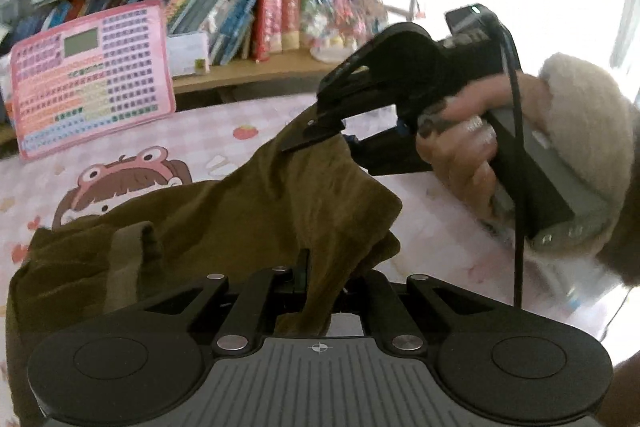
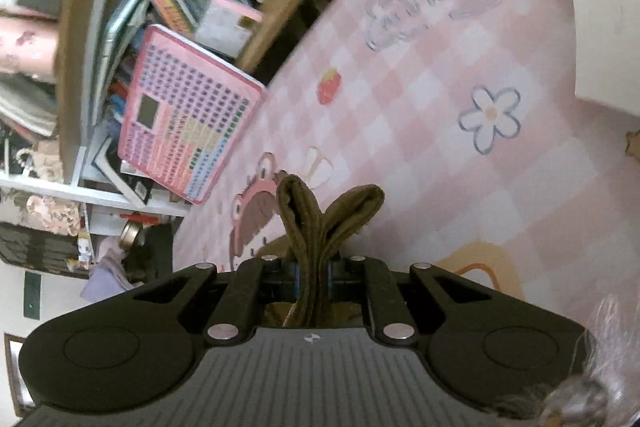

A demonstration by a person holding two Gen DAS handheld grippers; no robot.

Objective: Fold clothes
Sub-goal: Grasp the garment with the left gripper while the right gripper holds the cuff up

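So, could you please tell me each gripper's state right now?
Left gripper: shut on the olive garment.
Right gripper: shut on the same garment.

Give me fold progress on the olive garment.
Done: both grippers have hold, the left gripper and the right gripper each shut on the olive garment. In hand: it hangs bunched above the pink checked mat. Left: no flat fold visible; all folds remain.

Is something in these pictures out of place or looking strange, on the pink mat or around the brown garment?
Nothing looks damaged or spilled. The olive-brown garment is bunched and hangs in folds, pinched by the left gripper and the right gripper, as expected mid-fold. One oddity: the pink keyboard toy leans tilted against the bookshelf instead of lying flat.
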